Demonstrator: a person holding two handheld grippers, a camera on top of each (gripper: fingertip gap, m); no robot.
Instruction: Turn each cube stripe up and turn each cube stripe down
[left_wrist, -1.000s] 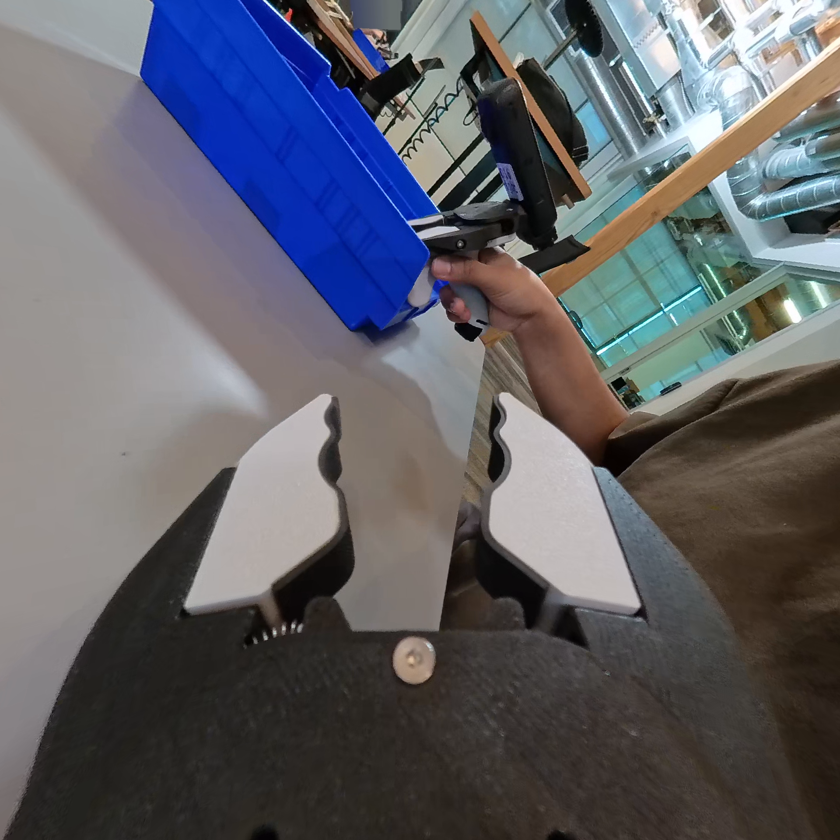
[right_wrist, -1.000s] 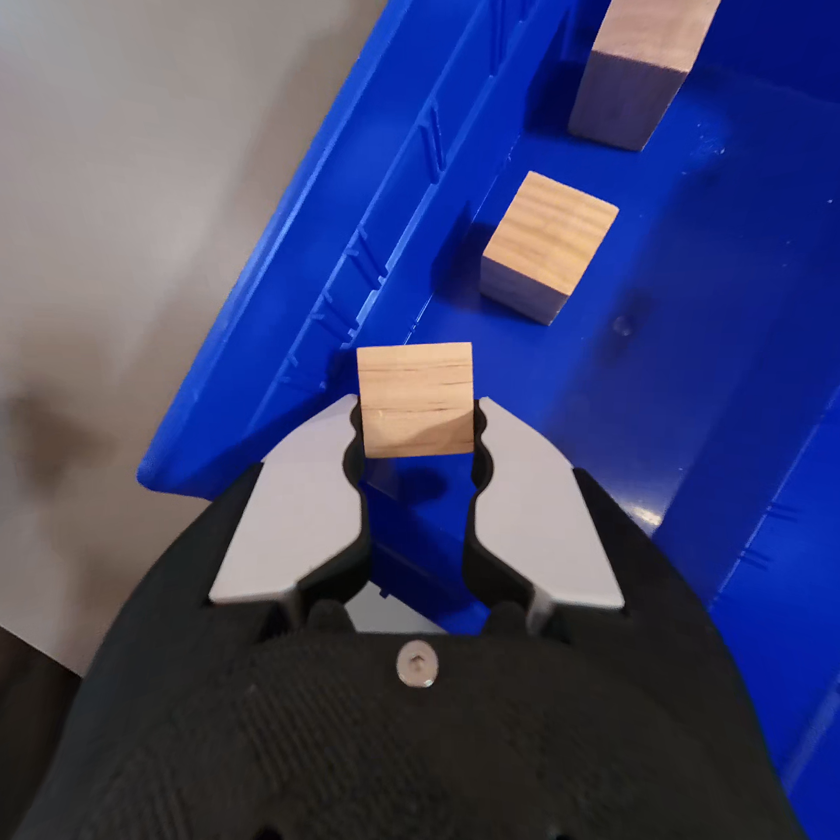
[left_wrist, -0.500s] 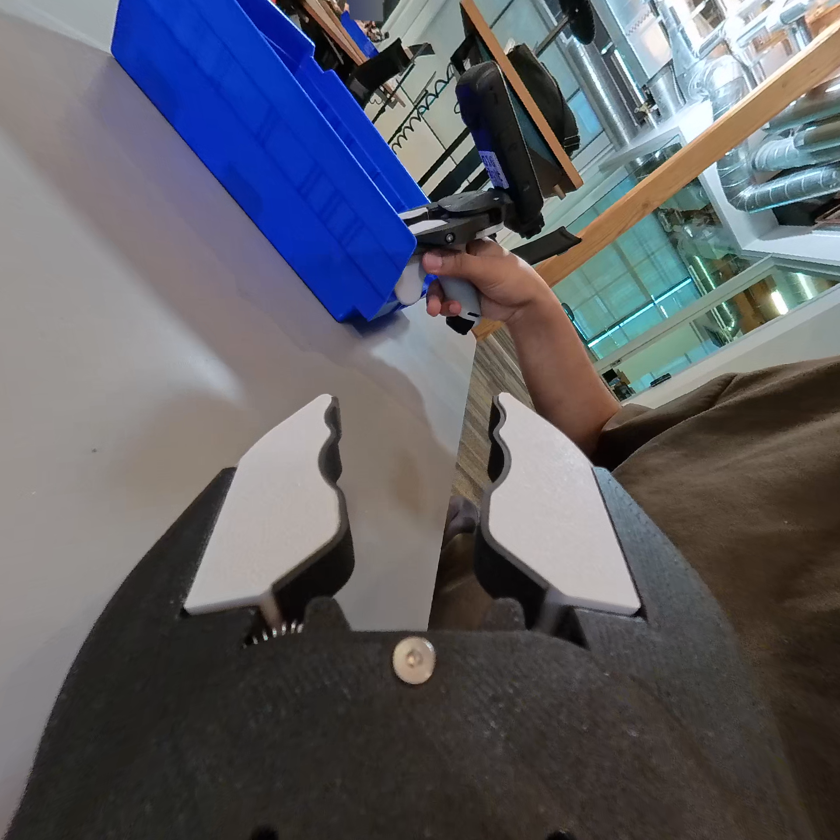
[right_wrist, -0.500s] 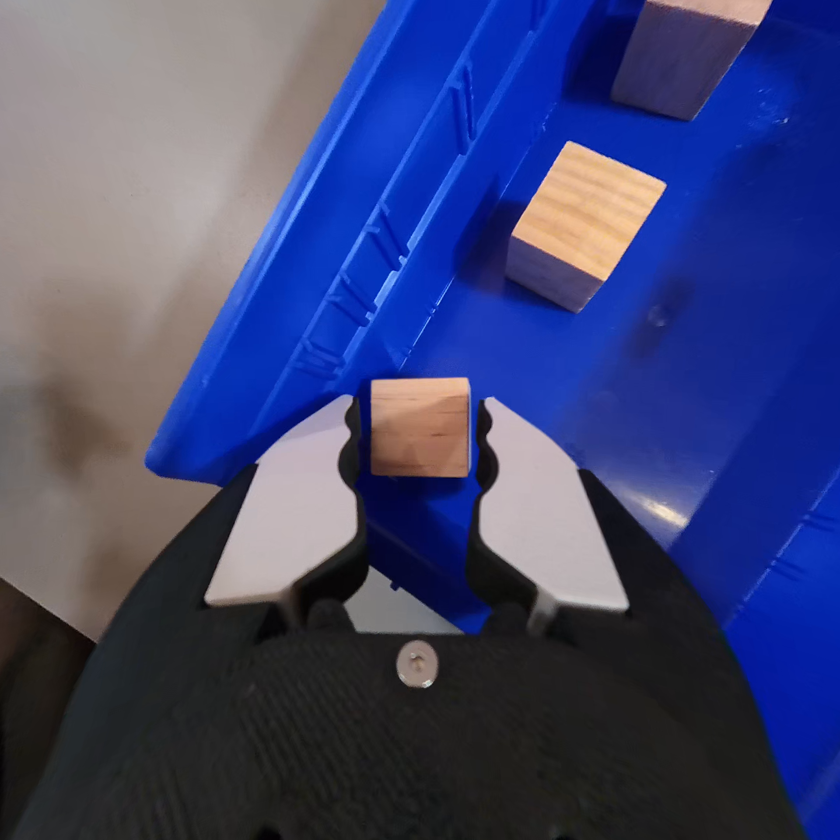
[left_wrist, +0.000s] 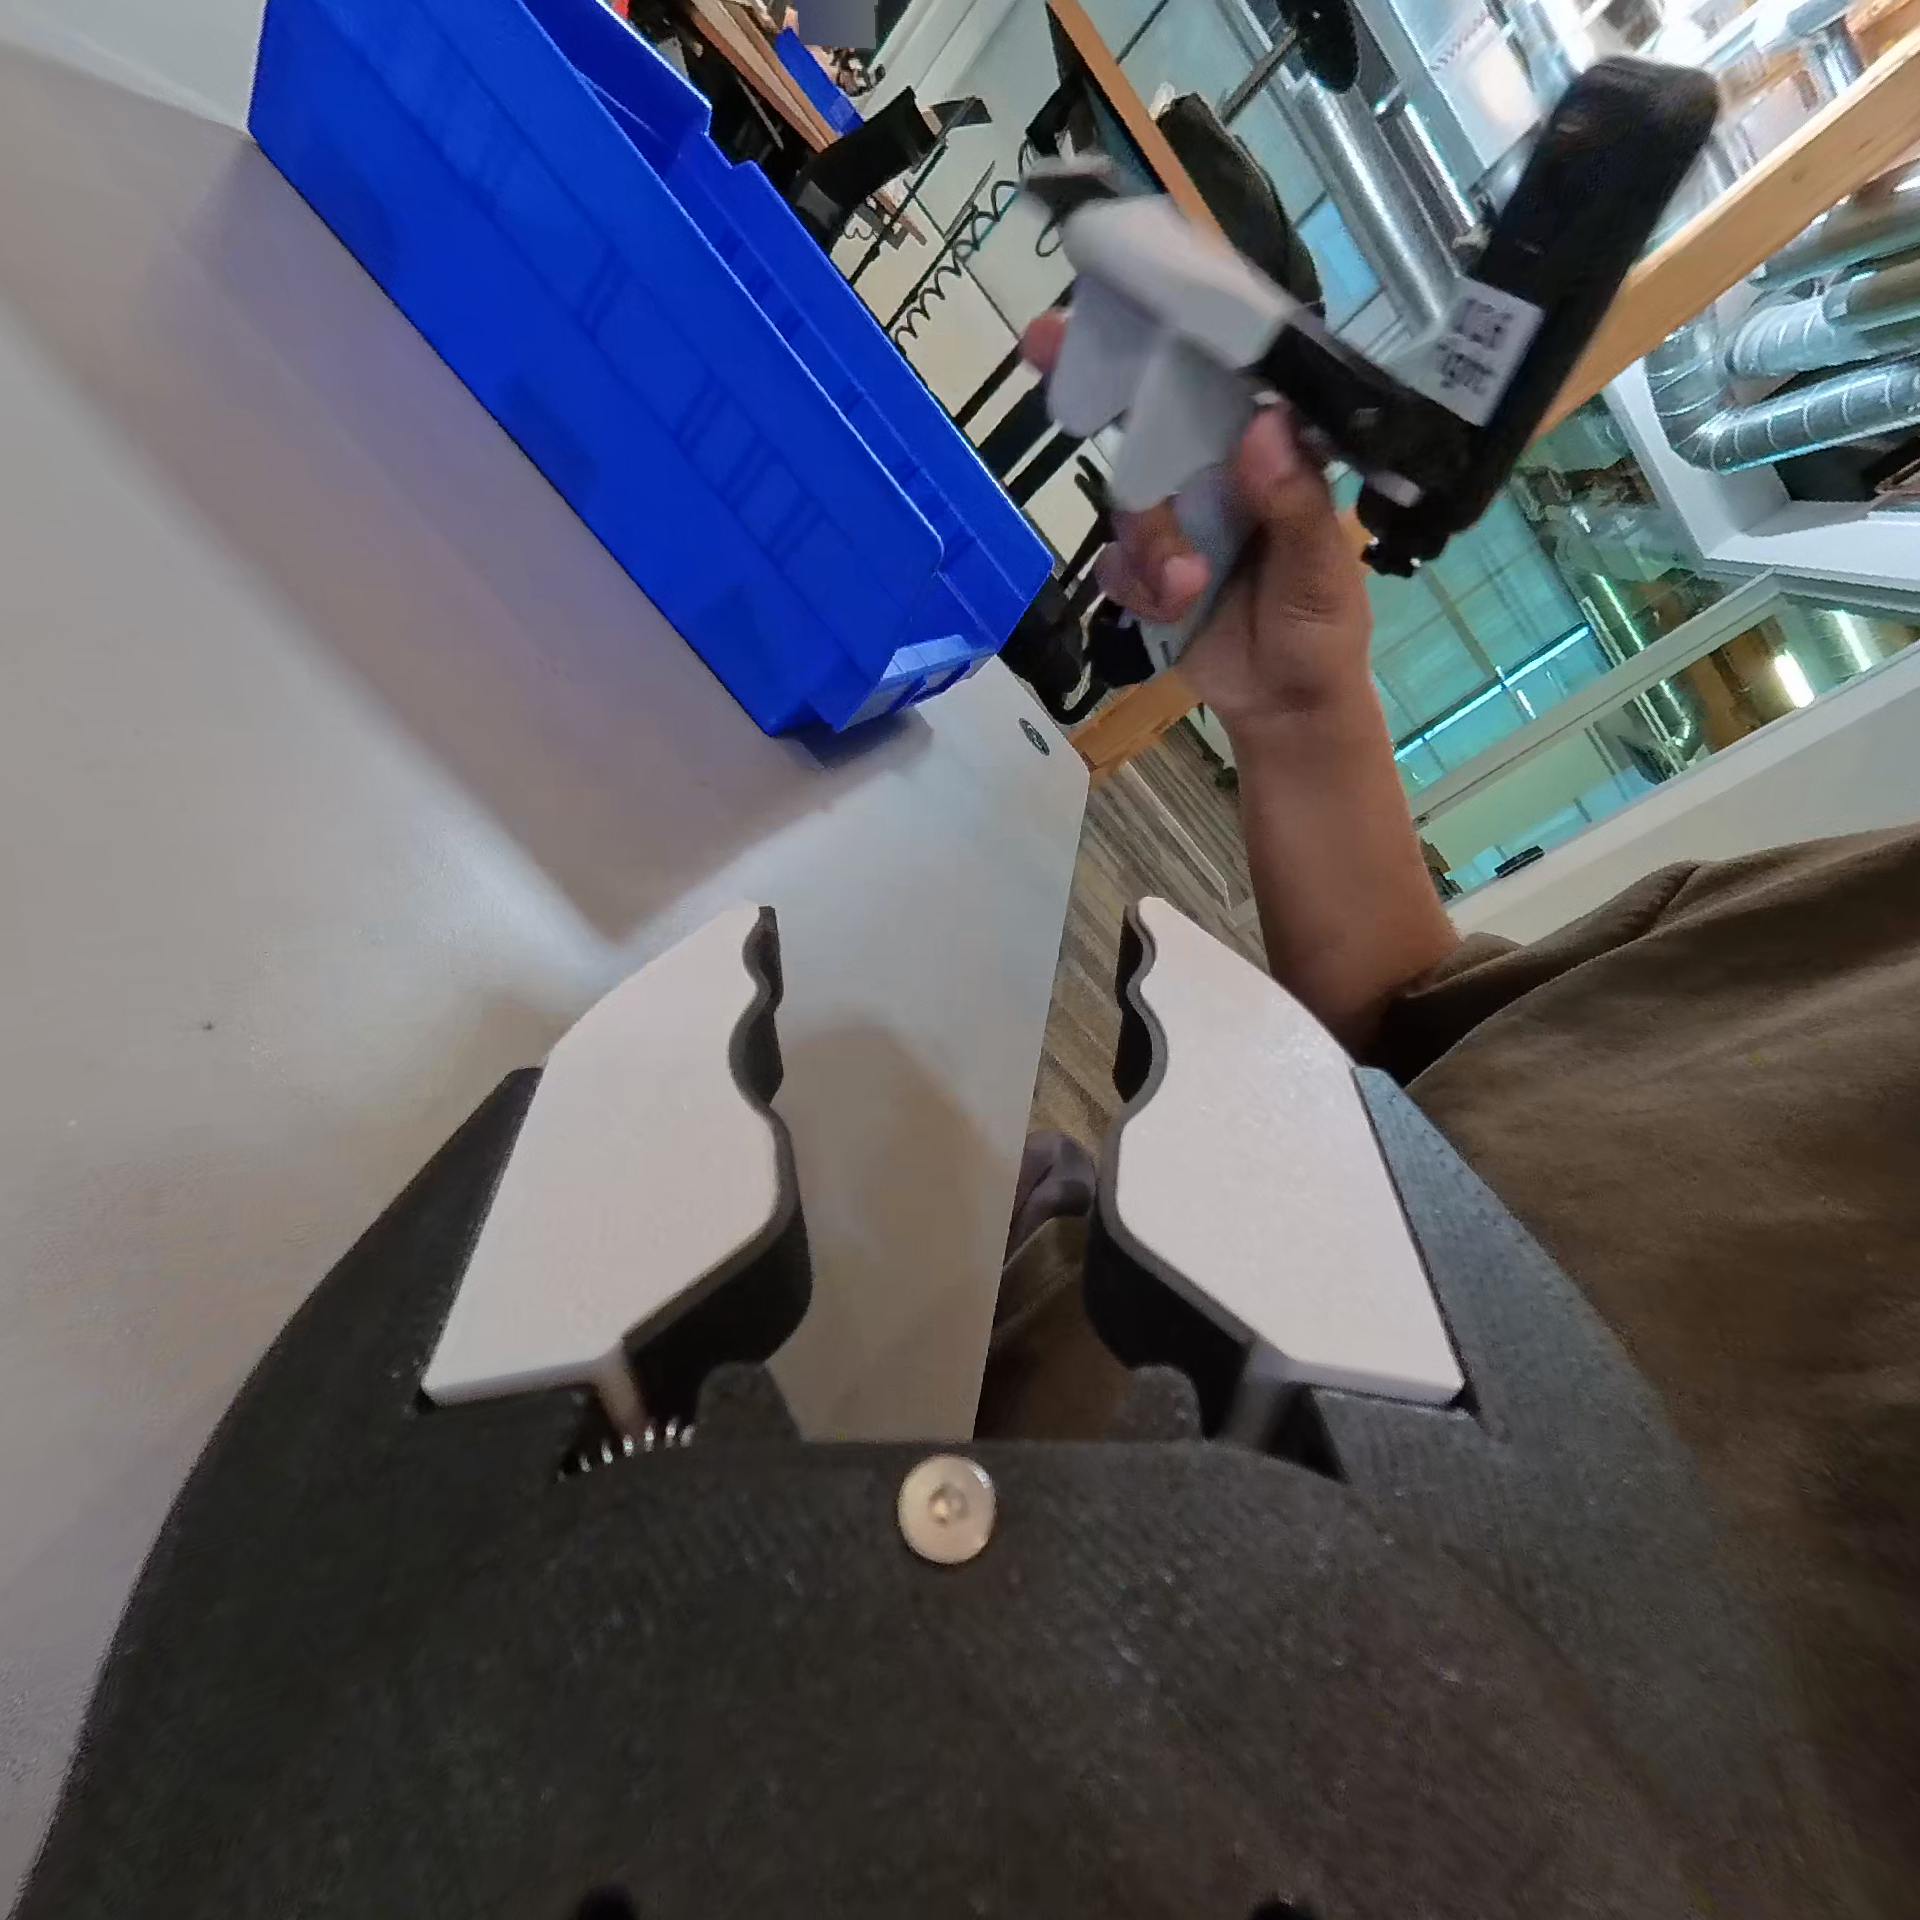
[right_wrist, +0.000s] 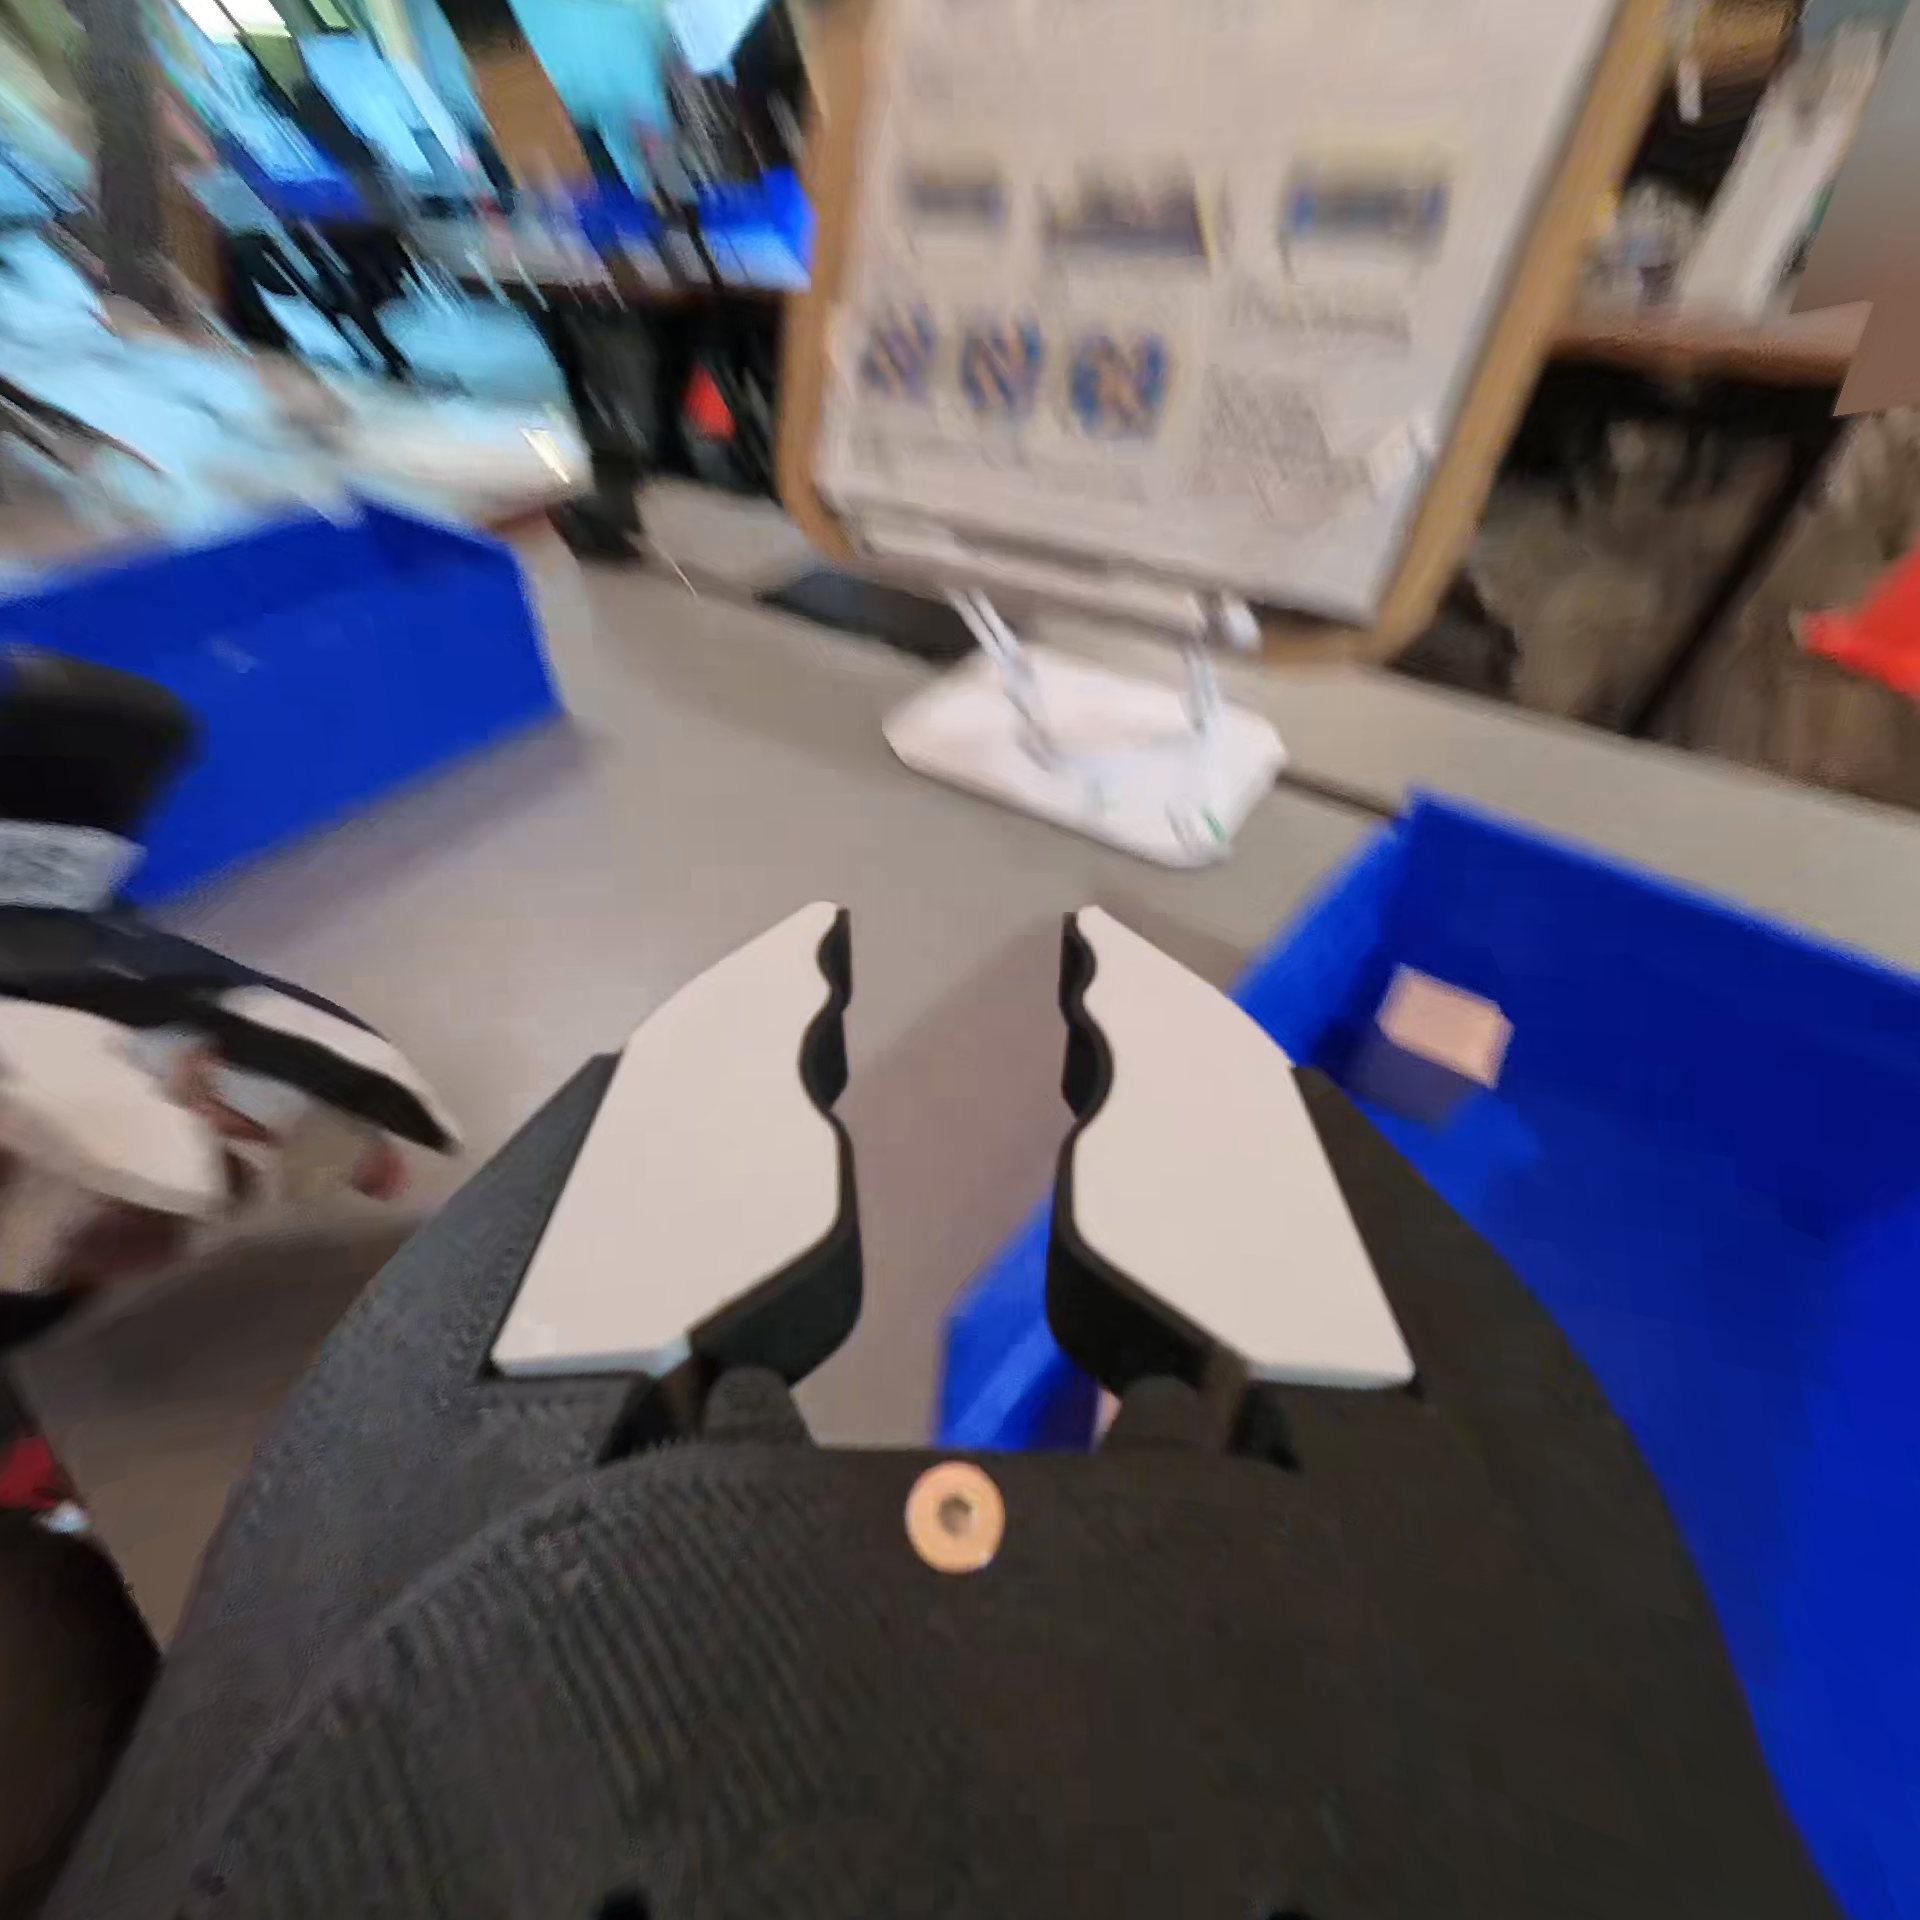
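My right gripper (right_wrist: 956, 935) is open and empty, held level above the grey table (right_wrist: 665, 894). The view is blurred by motion. A blue bin (right_wrist: 1621, 935) lies to its right, and one wooden cube (right_wrist: 1444, 1023) shows on the bin's floor. No stripe can be made out on it. In the left wrist view my left gripper (left_wrist: 945, 925) is open and empty, low over the table's near edge (left_wrist: 1039, 1018). There the right gripper (left_wrist: 1132, 312) is held in a hand, raised above the near end of the blue bin (left_wrist: 644, 343). The bin's inside is hidden in that view.
A second blue bin (right_wrist: 270, 675) stands at the far left of the table. A board on a white stand (right_wrist: 1081, 748) stands at the back. The left gripper (right_wrist: 208, 1049) shows at the left. The person's arm (left_wrist: 1320, 790) and brown shirt (left_wrist: 1662, 1143) are at the right.
My right gripper released the wooden cube inside the bin, opened, then lifted out and tilted up to face across the table. The left gripper has hardly moved.
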